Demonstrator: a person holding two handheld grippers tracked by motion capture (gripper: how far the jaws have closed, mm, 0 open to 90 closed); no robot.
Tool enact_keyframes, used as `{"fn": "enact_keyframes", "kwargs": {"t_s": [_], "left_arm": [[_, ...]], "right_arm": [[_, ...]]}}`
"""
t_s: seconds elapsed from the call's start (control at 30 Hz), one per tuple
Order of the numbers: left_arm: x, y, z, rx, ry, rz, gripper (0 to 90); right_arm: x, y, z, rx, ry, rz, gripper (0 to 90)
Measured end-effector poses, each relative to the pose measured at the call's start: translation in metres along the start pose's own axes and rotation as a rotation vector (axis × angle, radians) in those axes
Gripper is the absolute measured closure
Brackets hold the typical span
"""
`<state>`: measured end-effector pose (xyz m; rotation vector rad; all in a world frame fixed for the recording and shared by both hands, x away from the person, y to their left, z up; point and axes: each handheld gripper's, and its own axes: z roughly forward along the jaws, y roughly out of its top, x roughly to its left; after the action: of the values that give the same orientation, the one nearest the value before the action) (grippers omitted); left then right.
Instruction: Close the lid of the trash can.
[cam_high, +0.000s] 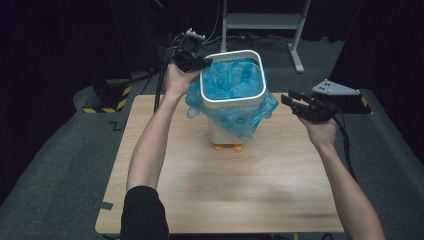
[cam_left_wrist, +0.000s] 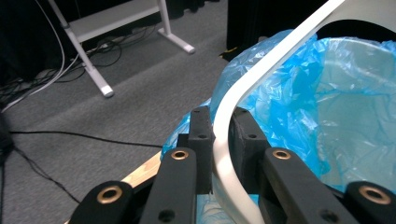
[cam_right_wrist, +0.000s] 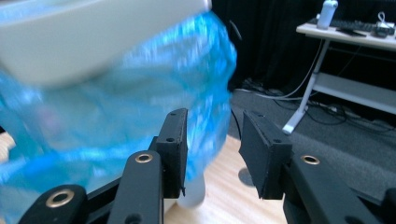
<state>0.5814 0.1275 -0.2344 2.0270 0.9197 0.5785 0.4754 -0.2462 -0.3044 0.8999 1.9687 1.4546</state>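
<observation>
Start with your right gripper (cam_high: 294, 101), nearest you on the right side of the table (cam_high: 280, 200): its jaws stand partly apart with nothing between them, and it hangs in the air just right of the bin, level with the overhang of the blue bag (cam_high: 235, 82). The step looks like seating the white ring (cam_high: 232, 102) over the liner, so bring that gripper in level and close on the ring's right edge, not on loose plastic, so both sides go down evenly. Keep the ring flat; if it tips, the bag may bunch or pull out on one side. The white bin (cam_high: 220, 134) stands upright past the table's middle, on its small orange feet. Farther off on the left, your left gripper (cam_high: 202, 64) is clamped on the ring's far-left corner, one pad (cam_left_wrist: 201, 140) outside, one inside against the bag.
</observation>
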Motion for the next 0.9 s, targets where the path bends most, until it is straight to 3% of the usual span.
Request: {"fn": "enact_keyframes", "kwargs": {"t_s": [0.4, 0.73, 0.9], "left_arm": [[0.001, 0.001, 0.002, 0.003, 0.0, 0.01, 80.1], [0.001, 0.001, 0.002, 0.005, 0.001, 0.018, 80.1], [0.001, 0.001, 0.002, 0.006, 0.001, 0.022, 80.1]], "right_arm": [[0.008, 0.061, 0.02, -0.045, 0.022, -0.033, 61.1], [0.008, 0.094, 0.054, -0.034, 0.021, 0.0, 61.1], [0.012, 0.107, 0.074, 0.01, -0.006, -0.027, 61.2]]}}
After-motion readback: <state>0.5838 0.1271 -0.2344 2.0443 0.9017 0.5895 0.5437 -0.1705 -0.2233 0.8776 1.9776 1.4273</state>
